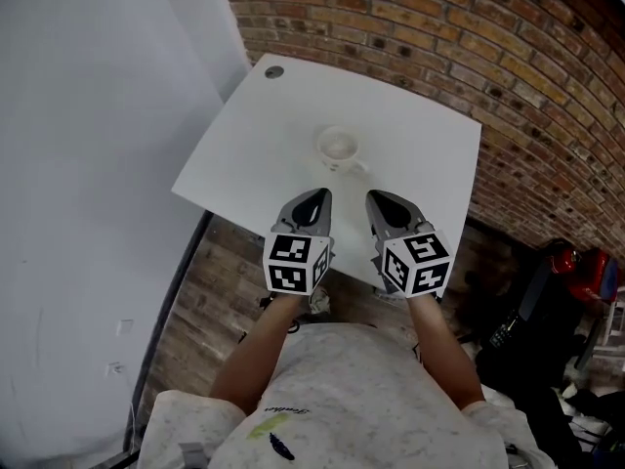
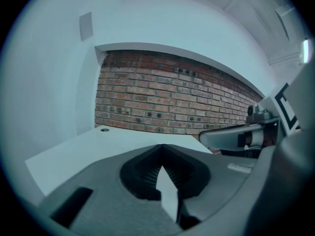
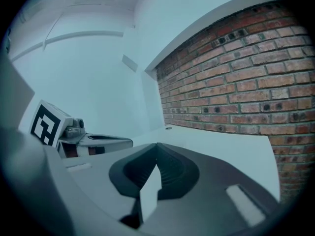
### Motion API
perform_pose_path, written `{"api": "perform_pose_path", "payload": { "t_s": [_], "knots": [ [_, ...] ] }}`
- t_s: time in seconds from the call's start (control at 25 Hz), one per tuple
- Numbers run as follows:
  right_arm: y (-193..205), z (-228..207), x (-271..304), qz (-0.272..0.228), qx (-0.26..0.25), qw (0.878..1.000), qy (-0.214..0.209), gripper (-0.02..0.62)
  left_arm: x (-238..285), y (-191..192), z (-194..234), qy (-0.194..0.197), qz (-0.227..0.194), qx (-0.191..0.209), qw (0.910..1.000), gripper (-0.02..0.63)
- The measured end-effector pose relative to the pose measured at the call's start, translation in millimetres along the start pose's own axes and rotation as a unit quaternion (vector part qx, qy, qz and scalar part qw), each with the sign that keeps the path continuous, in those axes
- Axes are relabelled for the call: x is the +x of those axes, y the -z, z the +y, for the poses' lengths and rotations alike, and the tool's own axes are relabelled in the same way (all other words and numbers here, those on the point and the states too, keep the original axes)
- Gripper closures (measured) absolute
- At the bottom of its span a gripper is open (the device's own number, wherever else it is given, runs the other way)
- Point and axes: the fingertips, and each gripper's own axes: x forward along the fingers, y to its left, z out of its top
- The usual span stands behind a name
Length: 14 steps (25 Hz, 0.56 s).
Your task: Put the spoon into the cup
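Both are pressed together and empty: your left tongs (image 1: 314, 203) and right tongs (image 1: 389, 205) hover side by side over the near edge of the white surface (image 1: 256, 135). The cup (image 1: 337, 149) stands upright just beyond them, near the middle.

Pale speckled short-sleeved shirt (image 1: 342, 399), grey left gripper (image 1: 318, 196), grey right gripper (image 1: 379, 197), each with black-and-white marker cube (image 1: 296, 264)

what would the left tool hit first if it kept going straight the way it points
Probably the cup: from the head view, the left tool points across the table toward it. Height is unclear; the tool's own view shows no cup, so it may pass over.
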Motion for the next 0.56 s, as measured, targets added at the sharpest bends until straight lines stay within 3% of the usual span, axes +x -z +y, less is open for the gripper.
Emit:
{"api": "perform_pose_path", "payload": {
  "t_s": [0.56],
  "knots": [
    [0.6,2.1,1.4,0.004,-0.005,1.0,-0.011,0.586,-0.5,3.2,1.4,-0.009,0.002,-0.008,0.9999,0.609]
  ]
}}
